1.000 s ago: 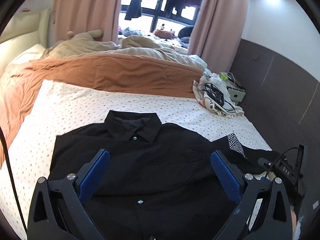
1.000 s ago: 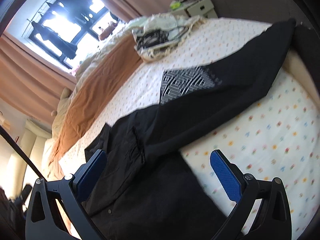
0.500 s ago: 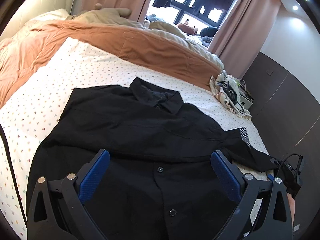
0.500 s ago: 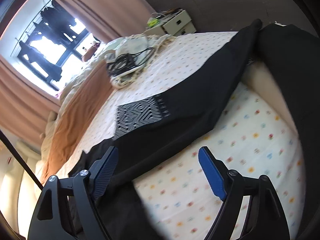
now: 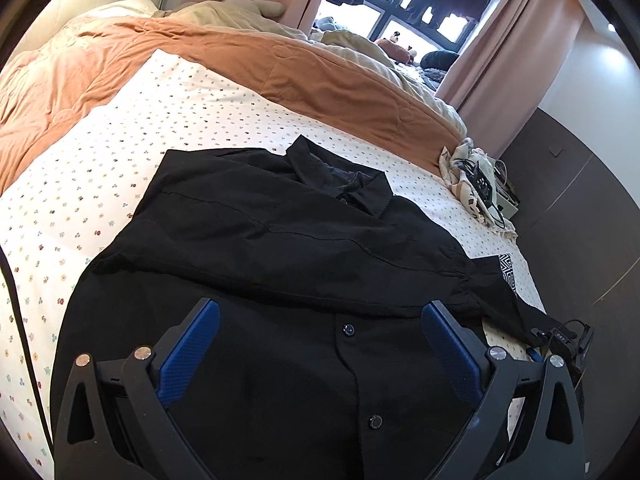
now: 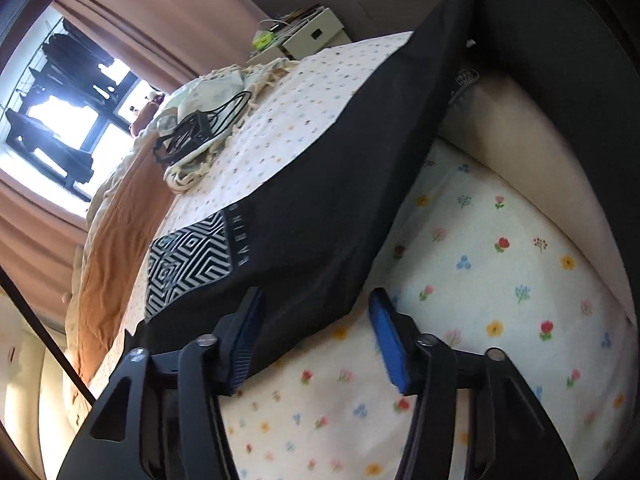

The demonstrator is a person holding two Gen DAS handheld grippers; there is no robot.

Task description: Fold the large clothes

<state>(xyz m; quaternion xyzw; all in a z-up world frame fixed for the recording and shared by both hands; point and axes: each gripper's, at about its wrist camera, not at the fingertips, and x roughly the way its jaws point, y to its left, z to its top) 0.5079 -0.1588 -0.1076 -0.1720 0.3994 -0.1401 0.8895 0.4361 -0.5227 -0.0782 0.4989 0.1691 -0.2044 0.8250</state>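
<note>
A black button-up shirt (image 5: pixel 280 264) lies front-up on the flowered bed sheet (image 5: pixel 120 168), collar toward the far side, one sleeve folded across its chest. My left gripper (image 5: pixel 320 344) is open and empty, hovering over the shirt's button placket. The shirt's other sleeve (image 6: pixel 340 200), with a black-and-white geometric patch (image 6: pixel 188 260), stretches toward the bed corner. My right gripper (image 6: pixel 316 332) is partly open, low over the sleeve's near edge, jaws on either side of it, not clamped.
An orange duvet (image 5: pixel 200 60) covers the far half of the bed. A cloth bundle with black cables (image 6: pixel 200 132) sits at the bed's edge by a white nightstand (image 6: pixel 308 36). A dark wall panel (image 5: pixel 580 220) runs on the right. The mattress corner (image 6: pixel 520 128) is beside the sleeve.
My left gripper pulled back and tilted, so more of the shirt shows. My right gripper moved down along the sleeve toward its edge and its jaws narrowed.
</note>
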